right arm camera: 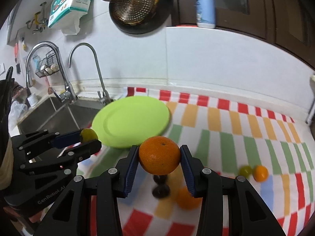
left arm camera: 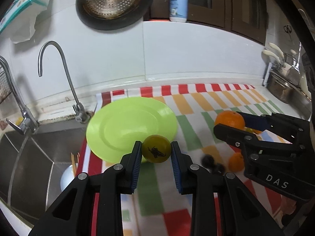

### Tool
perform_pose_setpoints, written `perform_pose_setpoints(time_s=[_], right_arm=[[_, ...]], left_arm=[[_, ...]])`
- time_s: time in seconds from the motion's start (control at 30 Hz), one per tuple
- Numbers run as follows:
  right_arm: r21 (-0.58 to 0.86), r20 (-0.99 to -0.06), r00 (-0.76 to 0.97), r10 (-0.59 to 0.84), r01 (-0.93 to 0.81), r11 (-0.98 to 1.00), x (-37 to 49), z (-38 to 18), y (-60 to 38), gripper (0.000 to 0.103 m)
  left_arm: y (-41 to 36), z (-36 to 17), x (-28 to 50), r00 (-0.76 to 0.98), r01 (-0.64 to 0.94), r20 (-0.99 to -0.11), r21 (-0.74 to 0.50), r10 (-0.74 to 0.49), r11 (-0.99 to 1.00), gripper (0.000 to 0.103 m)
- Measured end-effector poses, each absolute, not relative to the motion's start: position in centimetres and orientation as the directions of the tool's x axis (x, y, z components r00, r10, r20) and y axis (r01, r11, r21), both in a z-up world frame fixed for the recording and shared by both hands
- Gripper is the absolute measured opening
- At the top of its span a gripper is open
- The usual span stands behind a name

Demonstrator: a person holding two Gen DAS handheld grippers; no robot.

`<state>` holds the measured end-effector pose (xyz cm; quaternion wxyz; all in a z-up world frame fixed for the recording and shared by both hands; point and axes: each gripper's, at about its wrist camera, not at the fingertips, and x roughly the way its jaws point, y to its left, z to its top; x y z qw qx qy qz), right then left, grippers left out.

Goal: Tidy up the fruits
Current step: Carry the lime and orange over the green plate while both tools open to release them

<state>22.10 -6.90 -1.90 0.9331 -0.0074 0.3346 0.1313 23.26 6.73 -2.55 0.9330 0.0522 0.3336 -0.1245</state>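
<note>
The right tool [right arm camera: 159,158] clamps an orange [right arm camera: 159,155] above the striped cloth [right arm camera: 226,137], near the green plate [right arm camera: 126,120].

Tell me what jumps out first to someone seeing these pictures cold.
Each tool holds a fruit: the left tool is shut on a yellow-green fruit, the right tool on an orange. Behind them a bright green plate lies on the striped cloth beside the sink. More small fruit lies loose on the cloth.
</note>
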Motion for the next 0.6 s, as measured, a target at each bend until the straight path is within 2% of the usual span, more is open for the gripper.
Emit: perform_pose_setpoints(time_s=[0.3, 0.6], right_arm=[[0.097, -0.660, 0.701, 0.270, -0.276, 0.956, 27.5, -2.9, -3.6, 0.043], [0.109, -0.726, 0.637, 0.260, -0.266, 0.958, 32.7, -5.1, -1.5, 0.043]], left_arm=[[9.2, -3.4, 27.4, 0.748, 0.250, -0.643, 0.042, -0.165, 0.967, 0.029], [11.1, -6.0, 31.5, 0.703, 0.235, -0.696, 0.032, -0.147, 0.971, 0.029]])
